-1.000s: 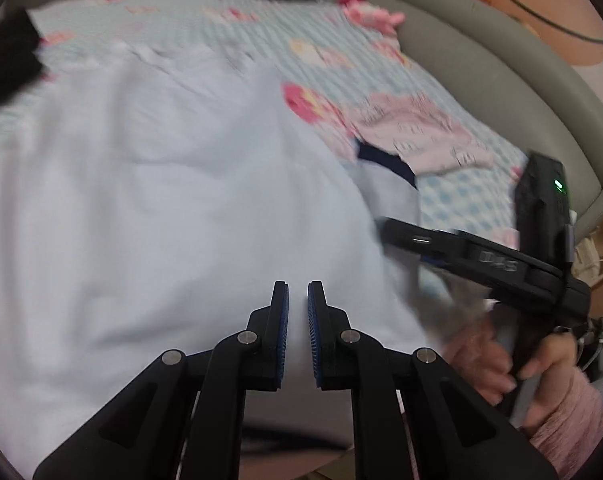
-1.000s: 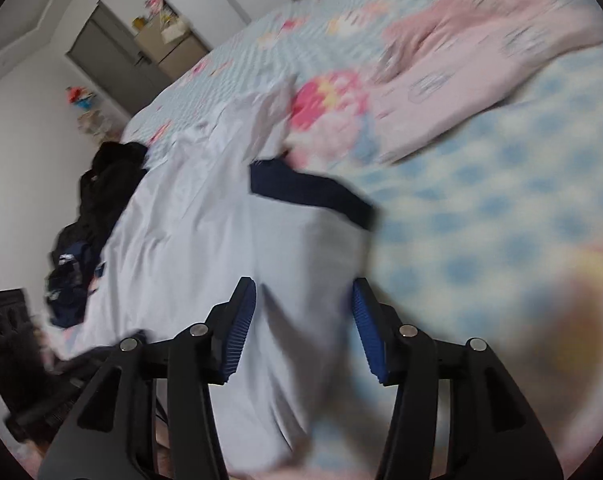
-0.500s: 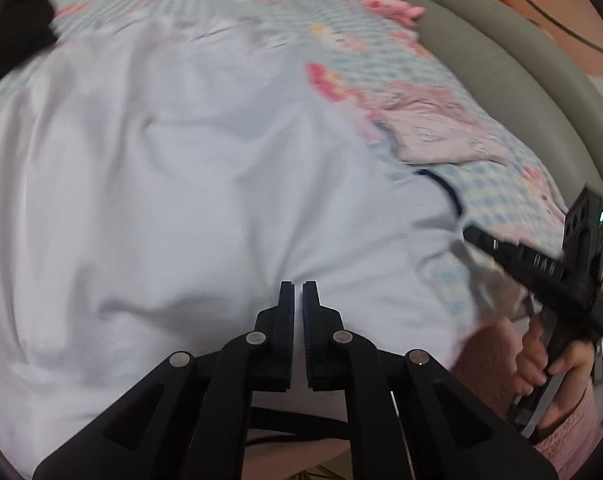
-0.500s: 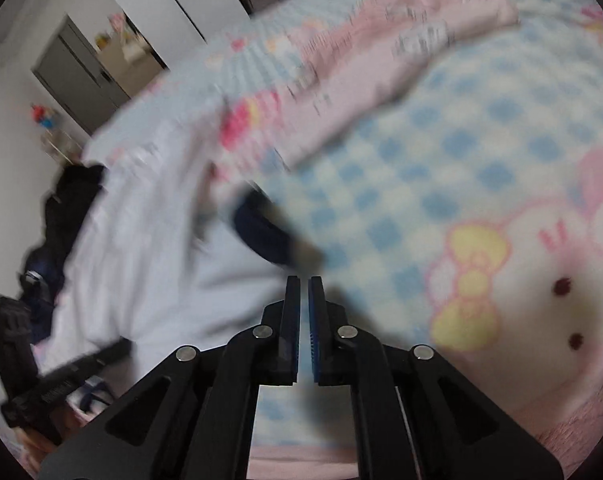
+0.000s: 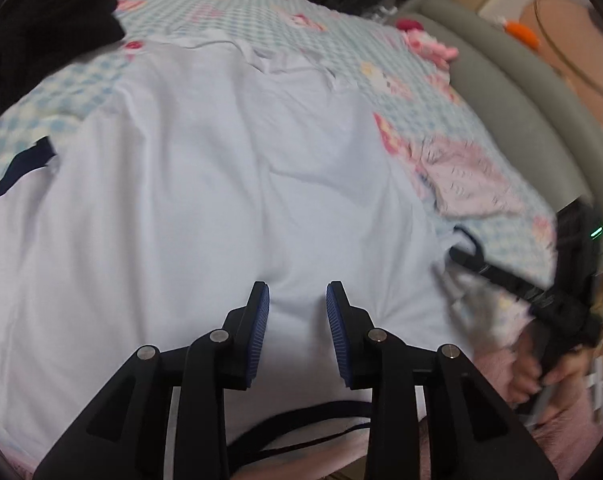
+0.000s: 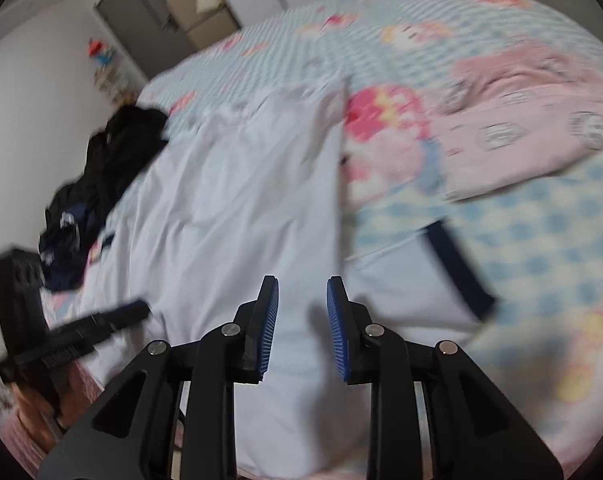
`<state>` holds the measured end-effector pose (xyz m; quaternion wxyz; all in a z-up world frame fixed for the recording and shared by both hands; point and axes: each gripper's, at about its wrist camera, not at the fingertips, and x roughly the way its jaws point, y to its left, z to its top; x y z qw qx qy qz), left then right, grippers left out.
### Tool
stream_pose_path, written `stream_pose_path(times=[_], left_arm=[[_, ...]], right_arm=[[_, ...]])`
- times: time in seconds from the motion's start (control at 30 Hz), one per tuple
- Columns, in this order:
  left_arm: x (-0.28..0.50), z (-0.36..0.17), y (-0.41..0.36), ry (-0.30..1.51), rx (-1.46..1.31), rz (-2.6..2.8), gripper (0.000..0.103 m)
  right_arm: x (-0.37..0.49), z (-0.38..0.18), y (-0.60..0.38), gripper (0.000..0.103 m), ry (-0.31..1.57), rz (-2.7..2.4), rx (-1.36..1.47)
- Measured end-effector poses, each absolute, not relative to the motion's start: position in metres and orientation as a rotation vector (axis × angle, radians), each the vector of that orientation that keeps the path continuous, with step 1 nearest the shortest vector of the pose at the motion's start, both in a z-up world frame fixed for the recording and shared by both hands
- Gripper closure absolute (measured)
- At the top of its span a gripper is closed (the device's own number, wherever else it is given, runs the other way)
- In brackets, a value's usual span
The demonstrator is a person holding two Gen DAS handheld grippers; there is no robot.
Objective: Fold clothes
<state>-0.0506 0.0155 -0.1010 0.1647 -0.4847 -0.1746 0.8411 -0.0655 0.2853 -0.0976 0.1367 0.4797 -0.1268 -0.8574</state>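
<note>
White shirt [image 5: 221,208] spread flat, far hem probably blurred.

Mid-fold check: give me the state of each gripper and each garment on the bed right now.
left gripper: open, empty, over the white shirt.
right gripper: open, empty, over the shirt's near edge.
white shirt: spread flat, wrinkled, not yet folded.
pink garment: lying loose beside the shirt.
black clothes: heaped at the bed's edge.
</note>
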Motion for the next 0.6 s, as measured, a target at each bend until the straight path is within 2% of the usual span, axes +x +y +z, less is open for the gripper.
stream_pose_path(times=[0.2,0.3,0.33,0.37,0.6], left_arm=[[-0.093,-0.079,-0.045,-0.496,-1.369,2.479,0.071],[-0.137,-0.066,-0.076,-0.465,-1.359,2.575,0.071],[-0.16,-0.065,-0.087,-0.458,-1.373,2.608,0.071],[-0.177,-0.065,-0.095,-0.457,-1.383,2.624,0.072],[-0.305,-0.103,-0.136,-0.573,-1.482,2.636,0.073]], right_arm=[[-0.094,-0.083,0.282,0.076,-0.301,-2.481,1.414],[-0.128,-0.06,0.286,0.065,-0.255,-2.495,1.361],[-0.143,-0.053,0.288,0.058,-0.247,-2.501,1.344],[-0.158,-0.046,0.289,0.056,-0.239,-2.507,1.327],[-0.298,-0.071,0.278,0.056,-0.238,-2.526,1.445]])
